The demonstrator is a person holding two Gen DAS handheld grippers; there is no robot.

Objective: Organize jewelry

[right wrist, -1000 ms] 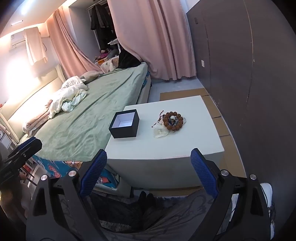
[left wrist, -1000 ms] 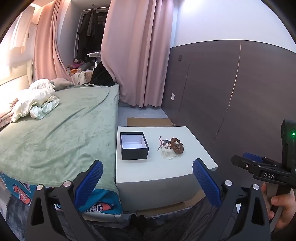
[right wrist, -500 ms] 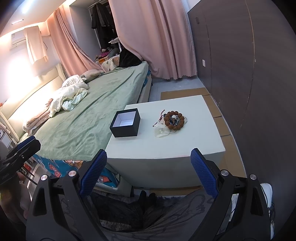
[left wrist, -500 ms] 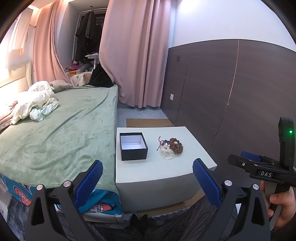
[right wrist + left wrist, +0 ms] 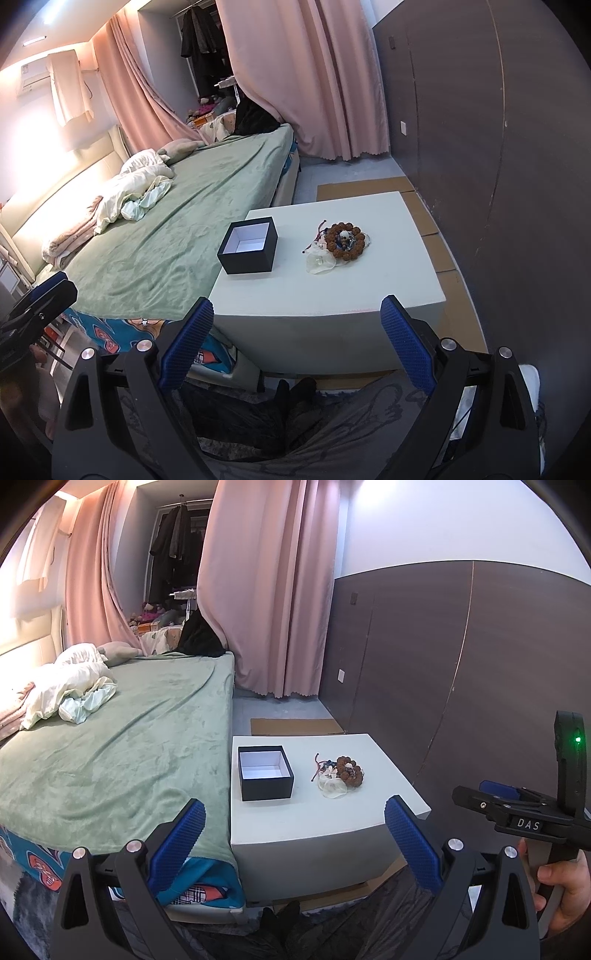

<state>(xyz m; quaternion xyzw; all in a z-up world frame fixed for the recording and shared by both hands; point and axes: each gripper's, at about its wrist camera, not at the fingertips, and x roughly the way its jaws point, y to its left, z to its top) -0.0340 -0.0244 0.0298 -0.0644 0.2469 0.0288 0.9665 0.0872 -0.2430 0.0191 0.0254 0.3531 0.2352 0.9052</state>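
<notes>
A black box (image 5: pixel 265 772) (image 5: pixel 248 245) with a white inside stands open on the left part of a white table (image 5: pixel 321 827) (image 5: pixel 376 291). To its right lies a small heap of jewelry: a brown bead bracelet (image 5: pixel 349 772) (image 5: pixel 345 240), a clear whitish piece (image 5: pixel 332 787) (image 5: pixel 320 261) and a thin red cord (image 5: pixel 317 766). My left gripper (image 5: pixel 293 830) is open and empty, well short of the table. My right gripper (image 5: pixel 295 332) is also open and empty, short of the table's front edge; it shows at the right in the left wrist view (image 5: pixel 517 805).
A bed with a green blanket (image 5: pixel 122 746) (image 5: pixel 177 236) touches the table's left side, with crumpled bedding (image 5: pixel 66 690) at its head. A dark wall panel (image 5: pixel 461 664) runs along the right. Pink curtains (image 5: pixel 266 590) hang behind. Cardboard (image 5: pixel 436 229) lies on the floor.
Both views have drifted slightly; the table and box sit a little closer in the right wrist view. Both grippers stay open and nothing on the table has moved.
</notes>
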